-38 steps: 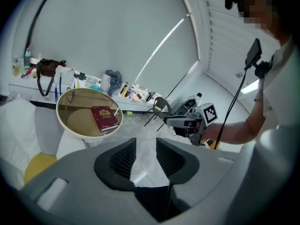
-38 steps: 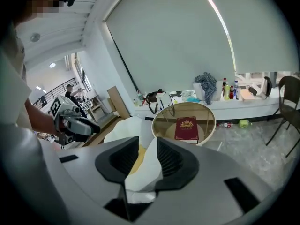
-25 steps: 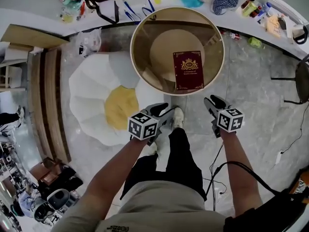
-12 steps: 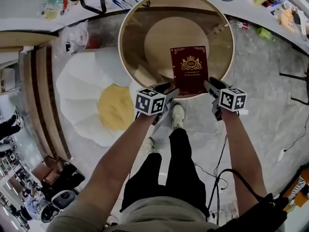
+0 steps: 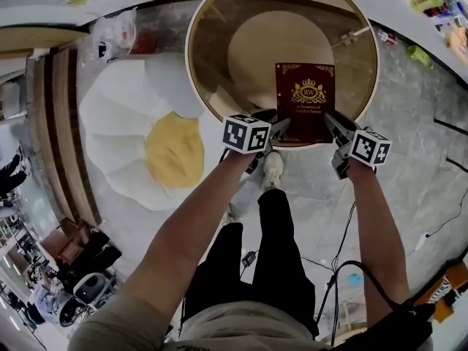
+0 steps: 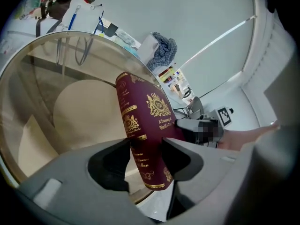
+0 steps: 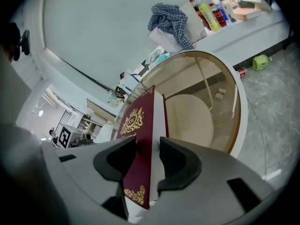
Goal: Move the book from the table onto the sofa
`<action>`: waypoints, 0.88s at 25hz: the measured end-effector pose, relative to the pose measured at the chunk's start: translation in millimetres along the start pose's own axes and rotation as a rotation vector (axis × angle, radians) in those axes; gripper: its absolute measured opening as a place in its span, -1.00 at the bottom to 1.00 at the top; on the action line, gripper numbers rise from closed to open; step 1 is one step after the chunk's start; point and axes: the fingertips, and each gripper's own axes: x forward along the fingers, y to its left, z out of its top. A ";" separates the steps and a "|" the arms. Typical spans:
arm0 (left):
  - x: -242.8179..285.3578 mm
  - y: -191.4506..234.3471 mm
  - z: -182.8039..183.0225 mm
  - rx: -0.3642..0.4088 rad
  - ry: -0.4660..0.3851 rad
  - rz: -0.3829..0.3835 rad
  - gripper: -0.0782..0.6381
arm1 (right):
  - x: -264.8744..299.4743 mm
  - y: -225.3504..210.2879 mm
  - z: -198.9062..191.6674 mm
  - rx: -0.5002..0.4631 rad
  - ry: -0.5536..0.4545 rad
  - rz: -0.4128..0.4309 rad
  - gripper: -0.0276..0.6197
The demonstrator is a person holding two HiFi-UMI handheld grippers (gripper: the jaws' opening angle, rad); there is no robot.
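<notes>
A maroon book [image 5: 306,97] with gold print lies on the round glass table [image 5: 190,57], close to its near rim. My left gripper [image 5: 276,127] is at the book's near left corner. In the left gripper view its jaws [image 6: 146,156] are opening, and the book's spine [image 6: 143,125] stands between them without being pressed. My right gripper [image 5: 333,124] is at the near right corner. Its jaws [image 7: 147,156] straddle the book's page edge [image 7: 140,144], apart from it. The white, flower-shaped sofa cushion with a yellow centre [image 5: 139,134] lies on the floor left of the table.
A wooden bench [image 5: 62,123] runs along the left, beyond the cushion. A cluttered white counter [image 5: 409,6] curves behind the table. The person's legs and a white shoe [image 5: 272,170] stand just below the table's rim, with cables [image 5: 344,240] on the floor.
Both grippers have moved forward and down, from over the floor to the book's near corners. The book now sits between each pair of jaws.
</notes>
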 end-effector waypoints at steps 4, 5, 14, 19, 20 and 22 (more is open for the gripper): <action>1.4 -1.2 0.8 -0.015 -0.009 -0.035 -0.24 | -1.9 -1.2 2.2 0.041 -0.042 -0.002 -0.45; 1.3 -2.0 0.9 -0.008 -0.011 -0.034 -0.24 | -2.7 -1.3 2.2 0.041 -0.048 -0.008 -0.46; -37.2 -8.2 -16.1 0.080 -0.061 0.005 -0.24 | -7.9 33.8 -23.8 0.031 -0.053 0.007 -0.50; -87.4 2.0 -37.2 0.031 -0.123 0.025 -0.24 | 5.4 80.0 -46.5 -0.010 -0.016 0.050 -0.51; -98.7 6.1 -42.1 0.020 -0.139 0.034 -0.24 | 10.6 90.3 -51.6 -0.021 -0.006 0.060 -0.51; -120.8 16.9 -53.7 -0.003 -0.170 0.057 -0.24 | 23.1 110.5 -62.9 -0.052 0.020 0.081 -0.51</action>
